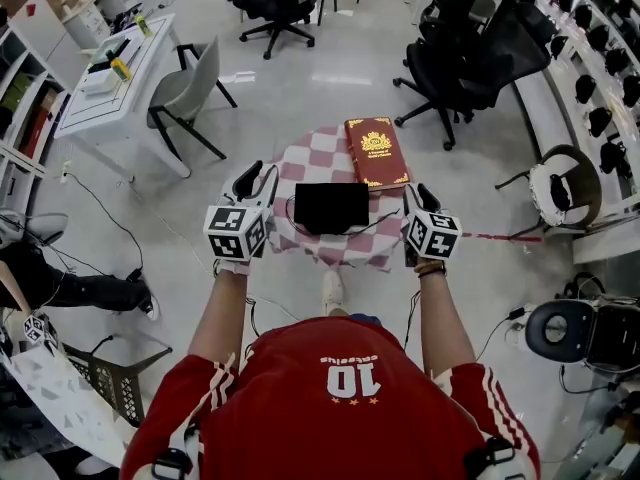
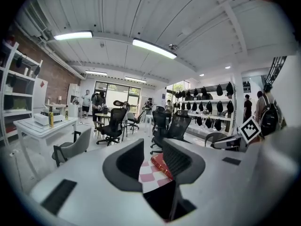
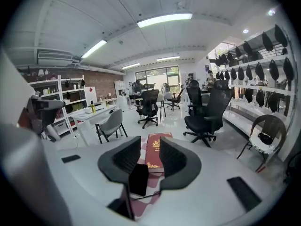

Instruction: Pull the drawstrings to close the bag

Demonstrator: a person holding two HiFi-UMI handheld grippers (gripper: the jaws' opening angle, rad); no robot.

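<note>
Left gripper (image 1: 258, 180): we hold it at the left edge of the counter (image 1: 330, 156), fingers apart and with nothing between them. It is just beside the left end of the bag, we think in order to take the cord there.
Right gripper (image 1: 420, 198): it mirrors the left one at the right edge, fingers also apart and empty.
Bag (image 1: 331, 207): black and flat, it lies in the middle of the checked cloth, between the two grippers.
Drawstrings (image 1: 384, 221): thin cords come out on both sides and lie slack. In our judgement one gripper per side allows an outward pull.
Book (image 1: 376, 152): red, beyond the bag and clear of that pull.
</note>
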